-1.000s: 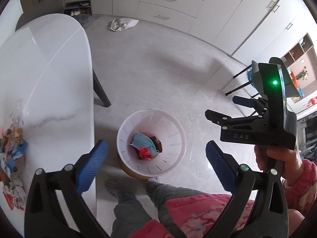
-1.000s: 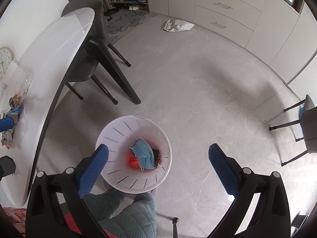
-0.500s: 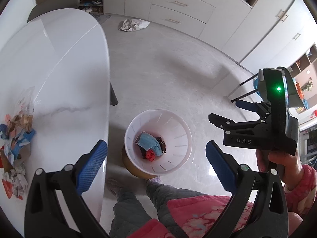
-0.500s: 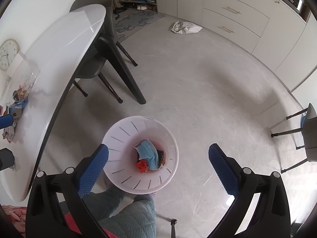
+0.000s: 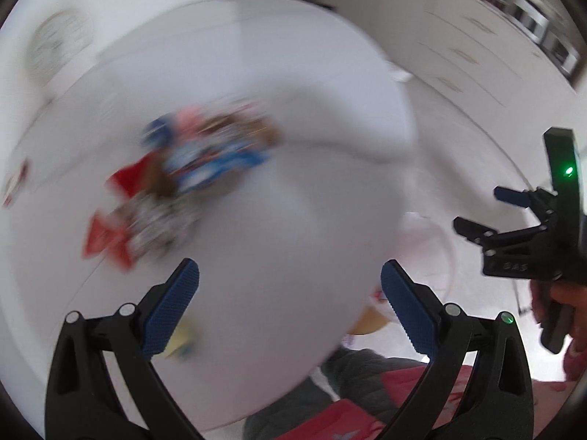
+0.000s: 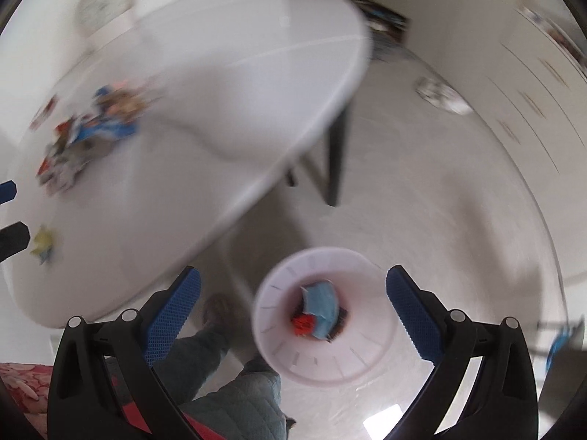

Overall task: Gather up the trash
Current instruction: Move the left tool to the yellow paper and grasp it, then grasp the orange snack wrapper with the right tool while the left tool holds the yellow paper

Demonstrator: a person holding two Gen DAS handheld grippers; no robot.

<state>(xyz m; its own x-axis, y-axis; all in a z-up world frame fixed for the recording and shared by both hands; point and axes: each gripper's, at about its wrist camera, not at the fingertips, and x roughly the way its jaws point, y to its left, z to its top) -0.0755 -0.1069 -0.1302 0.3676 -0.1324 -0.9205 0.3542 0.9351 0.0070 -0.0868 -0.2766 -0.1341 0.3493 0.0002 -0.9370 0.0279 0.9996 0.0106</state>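
Both views are motion-blurred. A heap of wrappers and paper scraps (image 5: 183, 179) in red, blue and brown lies on the white oval table (image 5: 293, 238); the same trash heap (image 6: 88, 135) shows at the left of the right wrist view. My left gripper (image 5: 290, 293) hangs open and empty over the table, short of the heap. A small yellow scrap (image 5: 181, 337) lies by its left finger. My right gripper (image 6: 293, 304) is open and empty above the white bin (image 6: 323, 363), which holds a blue face mask (image 6: 323, 308) and a red scrap (image 6: 302, 324).
The table top (image 6: 220, 110) stands on dark legs (image 6: 335, 161) beside the bin. A round clock (image 6: 104, 0) leans at the wall. White cabinets (image 5: 495, 55) line the far side. The person's legs (image 6: 234, 403) are below. A crumpled bag (image 6: 440, 95) lies on the floor.
Both grippers have swung left toward the table. The trash heap now sits in the middle of the left wrist view, and the bin has slid to its right edge.
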